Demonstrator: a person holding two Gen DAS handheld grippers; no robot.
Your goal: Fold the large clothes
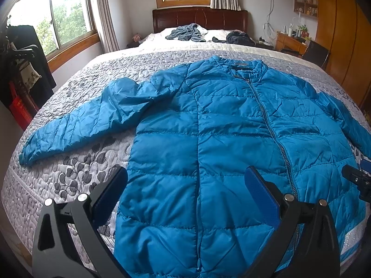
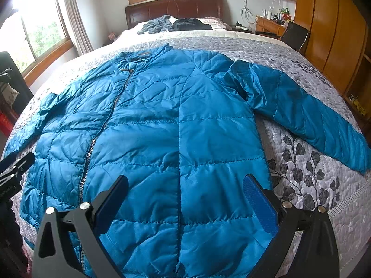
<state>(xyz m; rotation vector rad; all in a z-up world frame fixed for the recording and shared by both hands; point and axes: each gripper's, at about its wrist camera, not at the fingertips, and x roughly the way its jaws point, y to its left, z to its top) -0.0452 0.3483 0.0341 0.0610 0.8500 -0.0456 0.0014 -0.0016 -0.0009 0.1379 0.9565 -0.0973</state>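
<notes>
Daylit windows point(image 1: 65, 20), wooden headboard point(image 1: 199, 18), quilted bed point(image 1: 97, 74), wooden wardrobe point(image 1: 340, 30).

— Any writing you can read ahead of the tongs?
— None. The jacket point(image 1: 208, 127) has a small dark tag inside its collar point(image 1: 242, 65), far from the open jaws, but its lettering is too small to make out.
— Anything nearer the tongs?
— Nothing legible.
</notes>
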